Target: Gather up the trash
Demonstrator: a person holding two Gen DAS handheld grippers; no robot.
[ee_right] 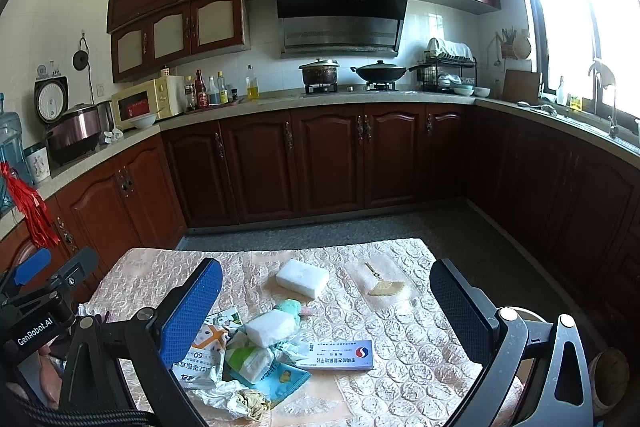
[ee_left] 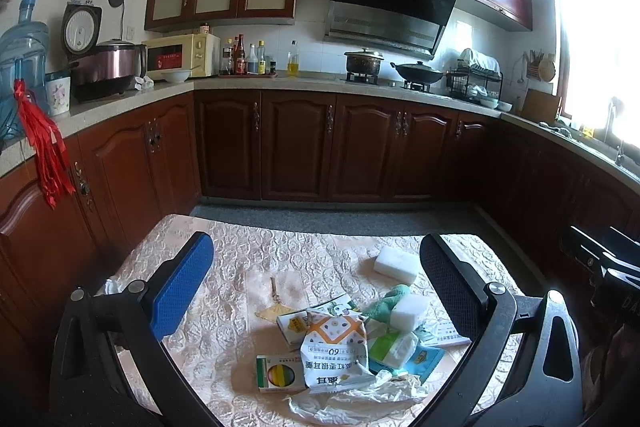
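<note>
Crumpled wrappers, a snack bag (ee_left: 335, 351) and a medicine box (ee_right: 340, 354) lie heaped on the table (ee_right: 400, 327); both your left gripper (ee_left: 316, 291) and right gripper (ee_right: 326, 315) hover spread and empty. Grab carelessly and you'll likely snag a sponge (ee_right: 272, 327) too.

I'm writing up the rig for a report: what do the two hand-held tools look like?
Both tools look alike. The left tool and the right tool each have a black angular frame with round silver pivot bolts, one finger faced with a blue dimpled pad and the other with a black dimpled pad. In the right wrist view, the left tool's body carries white "GenRobot.AI" lettering.
</note>
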